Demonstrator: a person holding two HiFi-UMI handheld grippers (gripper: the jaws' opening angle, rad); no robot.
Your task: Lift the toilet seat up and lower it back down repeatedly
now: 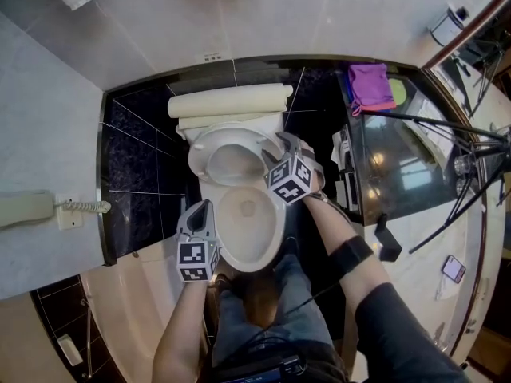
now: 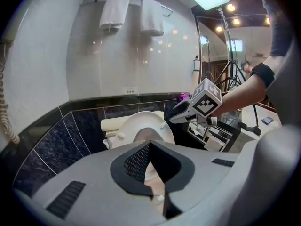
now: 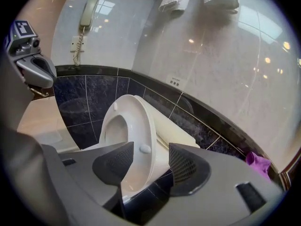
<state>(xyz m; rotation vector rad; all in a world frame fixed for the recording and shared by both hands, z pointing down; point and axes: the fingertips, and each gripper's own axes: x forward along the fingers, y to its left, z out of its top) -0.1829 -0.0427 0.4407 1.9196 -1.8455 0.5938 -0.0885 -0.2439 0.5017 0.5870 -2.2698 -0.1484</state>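
Note:
The white toilet seat [image 1: 231,156] stands raised, leaning back toward the lid [image 1: 230,101], and the bowl [image 1: 249,223] lies uncovered below it. My right gripper [image 1: 277,145] is open at the seat's right edge. In the right gripper view the seat's rim [image 3: 128,135] shows between the spread pads, and neither pad presses on it. My left gripper [image 1: 203,208] hovers at the bowl's left rim with its pads met at the tips and nothing between them. The left gripper view shows the seat [image 2: 146,128] ahead and the right gripper [image 2: 181,111] beside it.
A wall phone [image 1: 32,207] with a coiled cord hangs at the left. A purple cloth [image 1: 368,86] lies on the dark counter [image 1: 399,158] at the right, near a tripod [image 1: 471,162]. Towels [image 2: 115,11] hang above the toilet. The person's legs [image 1: 271,309] are in front of the bowl.

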